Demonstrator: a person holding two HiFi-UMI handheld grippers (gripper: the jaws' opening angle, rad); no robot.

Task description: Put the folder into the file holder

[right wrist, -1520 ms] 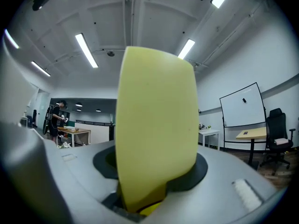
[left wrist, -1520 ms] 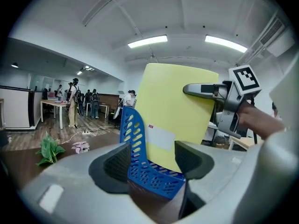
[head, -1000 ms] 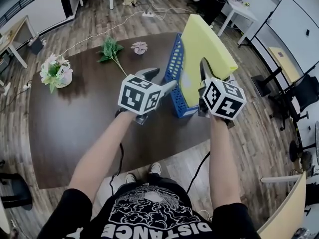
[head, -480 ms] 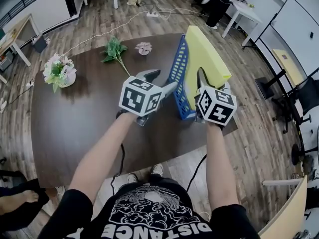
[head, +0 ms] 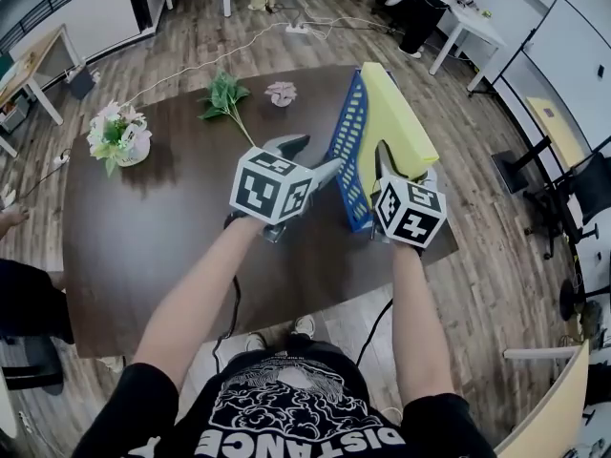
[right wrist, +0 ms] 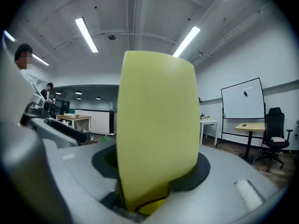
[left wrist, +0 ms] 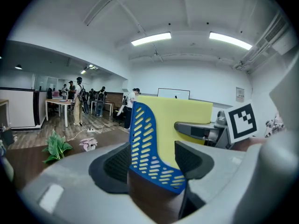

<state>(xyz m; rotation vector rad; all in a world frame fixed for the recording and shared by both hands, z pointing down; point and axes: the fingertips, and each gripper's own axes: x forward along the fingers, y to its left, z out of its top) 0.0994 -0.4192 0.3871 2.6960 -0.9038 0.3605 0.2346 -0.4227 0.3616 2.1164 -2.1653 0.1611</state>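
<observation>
The only legible print is "DISTANCE" on the person's black shirt (head: 286, 435); the marker cubes (head: 272, 186) carry just black-and-white squares. Both forearms (head: 205, 284) reach forward over the bench (head: 162, 227). The left gripper (left wrist: 152, 162) has its jaws spread, with the blue file holder (head: 351, 141) wall in the gap, unpinched. The right gripper (right wrist: 154, 171) has jaws just eased wider, and they pinch the yellow folder (head: 396, 122), which leans inside the holder ahead of them.
</observation>
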